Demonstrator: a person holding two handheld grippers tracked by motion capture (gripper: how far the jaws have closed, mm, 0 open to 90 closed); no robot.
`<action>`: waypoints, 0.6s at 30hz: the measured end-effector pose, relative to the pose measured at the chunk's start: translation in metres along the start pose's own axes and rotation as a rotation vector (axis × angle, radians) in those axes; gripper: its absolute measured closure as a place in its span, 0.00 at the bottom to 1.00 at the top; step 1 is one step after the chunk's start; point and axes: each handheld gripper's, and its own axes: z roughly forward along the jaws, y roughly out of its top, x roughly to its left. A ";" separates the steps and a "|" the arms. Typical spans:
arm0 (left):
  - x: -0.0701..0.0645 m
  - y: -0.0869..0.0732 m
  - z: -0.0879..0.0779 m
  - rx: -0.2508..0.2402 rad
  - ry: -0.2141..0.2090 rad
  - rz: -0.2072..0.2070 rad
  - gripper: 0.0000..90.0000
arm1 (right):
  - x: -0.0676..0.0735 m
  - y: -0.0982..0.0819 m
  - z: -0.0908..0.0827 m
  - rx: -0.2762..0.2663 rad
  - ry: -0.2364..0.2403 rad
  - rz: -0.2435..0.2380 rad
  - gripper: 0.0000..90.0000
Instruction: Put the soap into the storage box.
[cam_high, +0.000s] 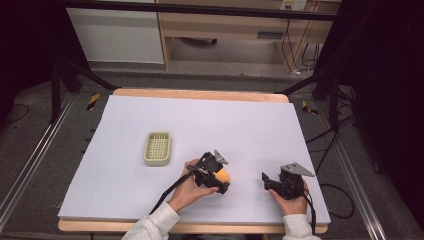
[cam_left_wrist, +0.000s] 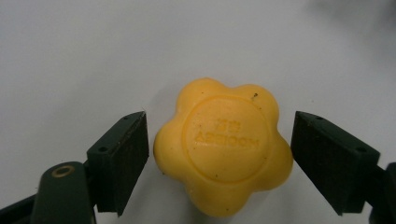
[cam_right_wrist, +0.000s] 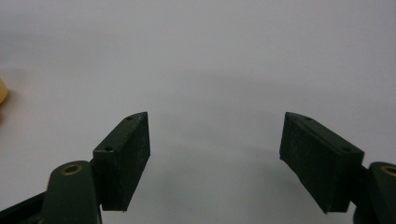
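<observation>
A yellow flower-shaped soap with a stamped round centre lies on the white table top. My left gripper is open around it, one jaw on each side with a small gap to the soap. From above, the soap peeks out orange beside the left gripper near the table's front middle. To its right, my right gripper rests low over the table, open, with nothing between its jaws. A sliver of the soap shows at the left edge of the right gripper view.
A pale green slotted soap dish stands on the white board to the left of and beyond the left gripper. Cables trail from both grippers toward the front edge. Dark frame legs and a wooden cabinet stand beyond the table.
</observation>
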 end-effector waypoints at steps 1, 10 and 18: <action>0.000 0.000 0.001 0.006 -0.001 0.002 0.21 | 0.000 0.000 0.000 0.001 0.000 0.000 0.28; 0.001 0.002 0.006 0.020 -0.009 -0.015 0.26 | 0.000 0.000 0.000 0.001 0.001 0.000 0.28; 0.001 0.001 0.013 0.042 -0.008 -0.017 0.26 | 0.000 0.000 0.000 0.002 0.002 0.000 0.29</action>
